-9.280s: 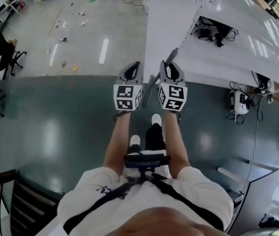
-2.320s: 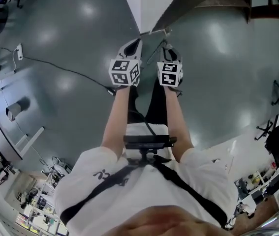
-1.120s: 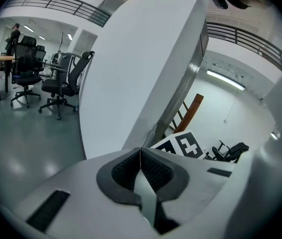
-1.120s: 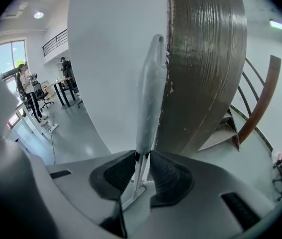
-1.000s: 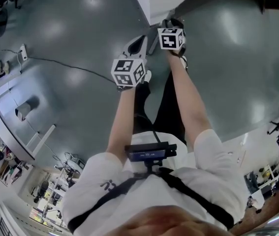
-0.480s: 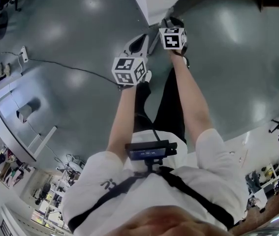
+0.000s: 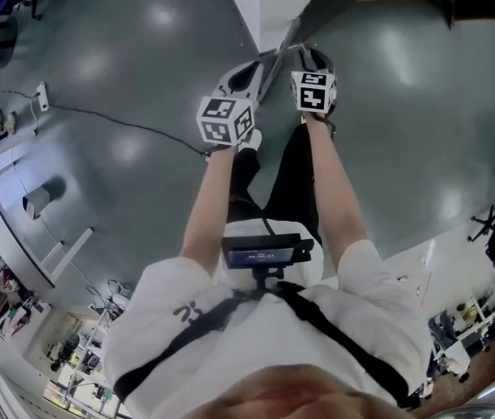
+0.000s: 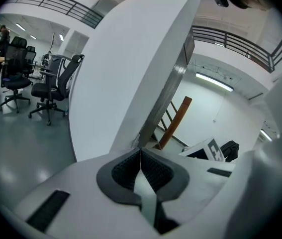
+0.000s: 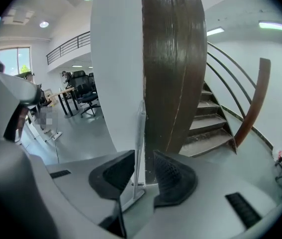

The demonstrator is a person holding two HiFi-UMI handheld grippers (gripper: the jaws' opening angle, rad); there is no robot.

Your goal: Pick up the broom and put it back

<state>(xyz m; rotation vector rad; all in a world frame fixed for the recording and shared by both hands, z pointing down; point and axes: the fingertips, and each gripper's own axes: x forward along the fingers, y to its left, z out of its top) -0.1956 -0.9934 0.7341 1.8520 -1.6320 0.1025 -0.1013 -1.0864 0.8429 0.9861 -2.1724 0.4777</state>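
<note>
Against the white curved wall point(image 9: 116, 59) and dark wooden stair panel point(image 9: 173, 59) at mid-frame, the thin silvery broom handle point(image 9: 140, 133) stands upright between the right gripper point(image 9: 143, 156)'s parted, unclamped pads, so I'd draw that gripper straight back without nudging it, the left gripper point(image 8: 140, 153) staying pinched shut, empty.

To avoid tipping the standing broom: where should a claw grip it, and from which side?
Probably its thin handle, mid-shaft. It stands nearly upright by the white wall, so approach from the open floor side, claw level, one jaw on each side.
</note>
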